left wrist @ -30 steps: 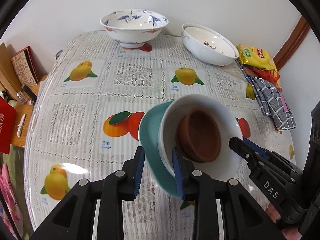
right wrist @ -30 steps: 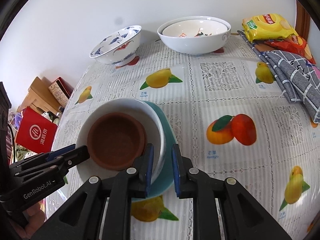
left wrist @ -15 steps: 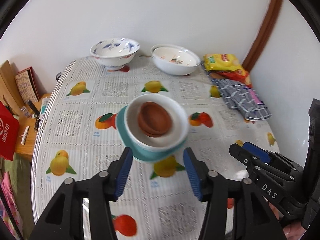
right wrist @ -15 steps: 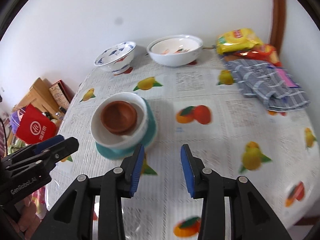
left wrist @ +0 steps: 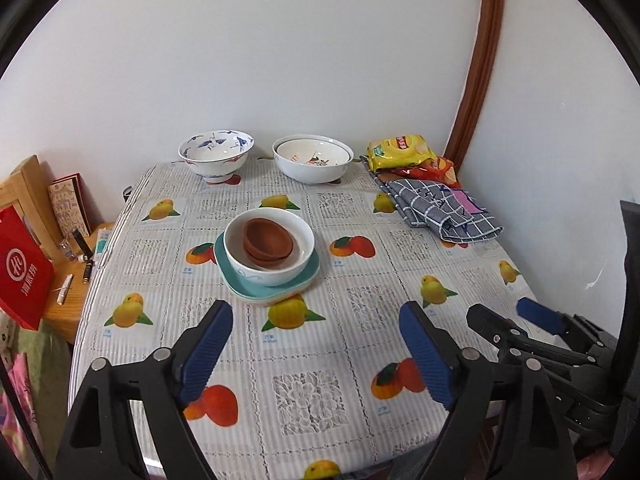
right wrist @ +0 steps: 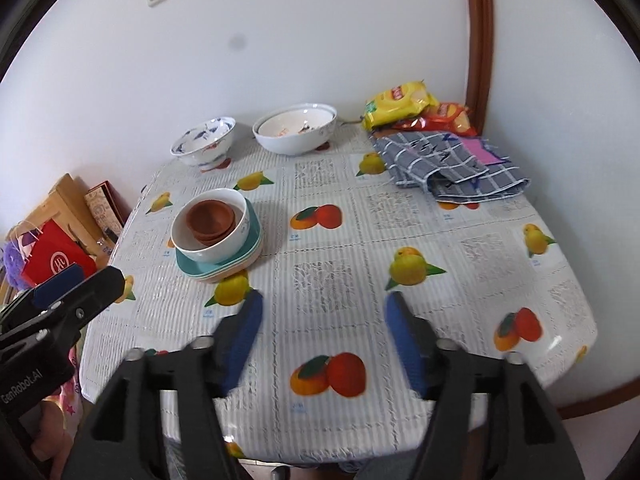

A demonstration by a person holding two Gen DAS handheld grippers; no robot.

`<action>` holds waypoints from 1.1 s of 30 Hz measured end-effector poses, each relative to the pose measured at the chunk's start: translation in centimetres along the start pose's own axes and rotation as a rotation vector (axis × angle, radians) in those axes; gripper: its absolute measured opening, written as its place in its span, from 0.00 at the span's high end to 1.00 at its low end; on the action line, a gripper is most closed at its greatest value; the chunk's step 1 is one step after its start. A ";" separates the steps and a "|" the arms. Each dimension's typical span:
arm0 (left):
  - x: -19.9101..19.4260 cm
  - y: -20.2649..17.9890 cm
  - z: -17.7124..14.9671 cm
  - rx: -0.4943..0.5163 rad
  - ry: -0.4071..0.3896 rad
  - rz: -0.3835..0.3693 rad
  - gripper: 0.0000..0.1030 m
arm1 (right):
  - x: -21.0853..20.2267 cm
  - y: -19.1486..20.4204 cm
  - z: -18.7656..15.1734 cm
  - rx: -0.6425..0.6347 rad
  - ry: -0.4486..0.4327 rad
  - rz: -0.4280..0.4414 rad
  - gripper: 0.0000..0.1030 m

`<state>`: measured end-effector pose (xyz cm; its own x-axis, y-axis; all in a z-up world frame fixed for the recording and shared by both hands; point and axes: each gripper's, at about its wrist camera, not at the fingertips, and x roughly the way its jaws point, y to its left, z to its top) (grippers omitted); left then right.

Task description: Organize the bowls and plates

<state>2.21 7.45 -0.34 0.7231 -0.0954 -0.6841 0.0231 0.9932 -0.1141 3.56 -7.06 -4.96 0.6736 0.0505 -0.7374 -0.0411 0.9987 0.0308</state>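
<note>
Left gripper (left wrist: pixel 316 344): jaws wide, empty, above worktop (left wrist: pixel 360 360) near edge. Stack (left wrist: pixel 268 264) left of centre: brown dishes (left wrist: pixel 267 242) nested in white bowl (left wrist: pixel 240 258), on teal plates (left wrist: pixel 308 276). Risk: bowl seated off-centre on plates, brown dishes tilted; careless lift could tip load. Blue-pattern bowl (left wrist: pixel 216 156) and nested white bowls (left wrist: pixel 313 164) at far edge by wall, apart from stack; long reach over stack could knock it. Right gripper (right wrist: pixel 322 332): jaws wide, empty.
</note>
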 end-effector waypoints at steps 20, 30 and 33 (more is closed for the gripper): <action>-3.7 -2.4 -2.7 0.024 -0.021 0.050 0.12 | -6.0 -1.6 -3.1 -0.019 -0.058 -0.049 0.15; -4.0 -2.8 -2.9 0.030 -0.025 0.051 0.12 | -7.3 -1.9 -3.5 -0.014 -0.090 -0.041 0.15; -4.0 -2.8 -3.0 0.032 -0.025 0.049 0.12 | -7.5 -1.7 -3.5 -0.021 -0.095 -0.043 0.15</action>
<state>-2.80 4.81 0.61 0.7410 -0.0452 -0.6700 0.0089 0.9983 -0.0575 -4.01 -9.19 -1.87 0.7420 0.0095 -0.6703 -0.0256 0.9996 -0.0141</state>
